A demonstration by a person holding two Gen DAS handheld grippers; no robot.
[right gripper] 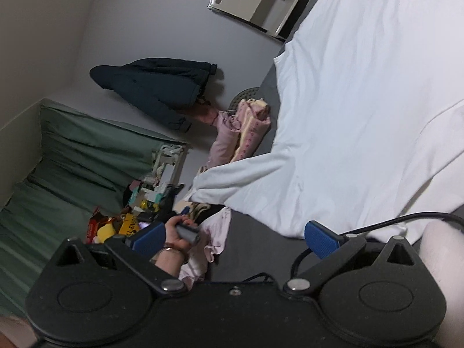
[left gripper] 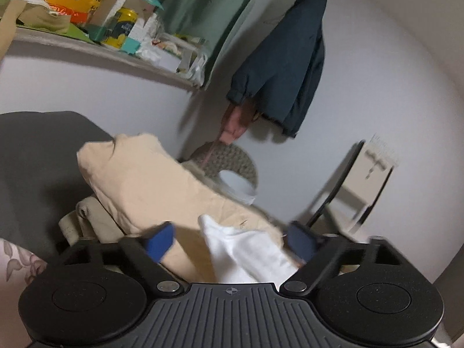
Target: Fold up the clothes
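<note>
In the left wrist view my left gripper (left gripper: 232,242) is open, its blue pads (left gripper: 161,240) spread wide. A strip of white cloth (left gripper: 246,252) runs between the fingers, close to the right one, without being pinched. Behind it a beige garment (left gripper: 150,185) lies bunched on a grey surface (left gripper: 43,156). My right gripper (right gripper: 236,237) is also open and holds nothing. It hovers over the dark grey surface (right gripper: 255,249) at the edge of a large white garment (right gripper: 362,116) spread flat. A hand (right gripper: 177,236) grips a grey handle beside the right gripper's left finger.
A pink garment (right gripper: 214,240) lies crumpled near the hand. A pile of pink and yellow clothes (right gripper: 246,124) sits by the wall. A dark jacket (left gripper: 290,58) hangs on the wall. A cluttered shelf (left gripper: 101,29), green curtain (right gripper: 72,159), round woven basket (left gripper: 229,159) and black cable (right gripper: 391,223) are nearby.
</note>
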